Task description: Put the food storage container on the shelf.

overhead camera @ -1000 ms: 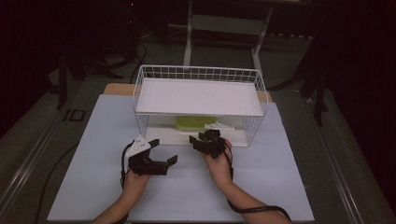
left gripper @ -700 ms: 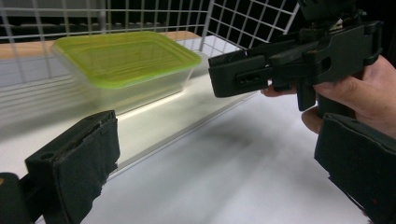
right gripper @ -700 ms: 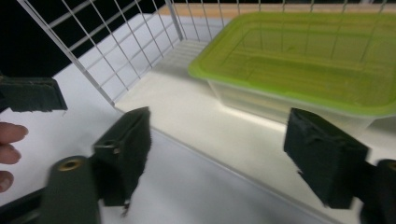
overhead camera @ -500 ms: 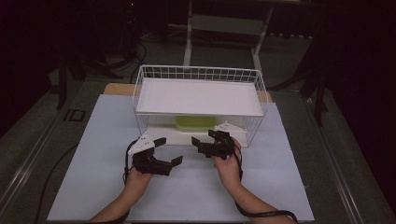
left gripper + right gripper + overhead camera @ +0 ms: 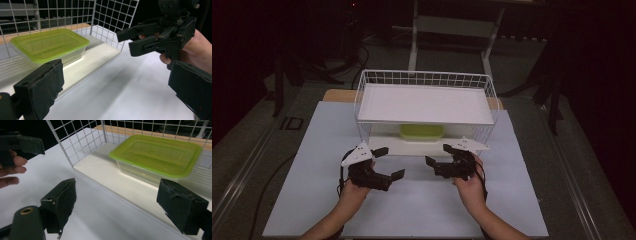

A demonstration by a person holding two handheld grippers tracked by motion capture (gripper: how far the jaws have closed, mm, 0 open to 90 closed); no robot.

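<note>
A clear container with a green lid [image 5: 421,131] [image 5: 50,43] [image 5: 157,152] sits on the lower shelf of a white wire rack [image 5: 362,87] [image 5: 110,15] [image 5: 75,145]. Both grippers hover over the pale mat in front of the rack, tips facing each other. My left gripper [image 5: 390,162] [image 5: 116,72] is open with nothing between its pads. My right gripper [image 5: 432,167] [image 5: 117,187] is open too; its jaws have just been opening and nothing lies between them. The left gripper view shows the right gripper [image 5: 126,42] at upper right, and one jaw of the left gripper [image 5: 27,145] appears in the right gripper view.
A white board [image 5: 424,102] covers the rack's top tier. The pale mat [image 5: 412,210] spreads wide around both hands on a wooden table [image 5: 334,95]. Dark floor, cables and stand legs [image 5: 414,35] surround the table.
My right gripper has drawn back from the rack's lower shelf toward the person and opened its jaws. The left gripper has hardly shifted.
</note>
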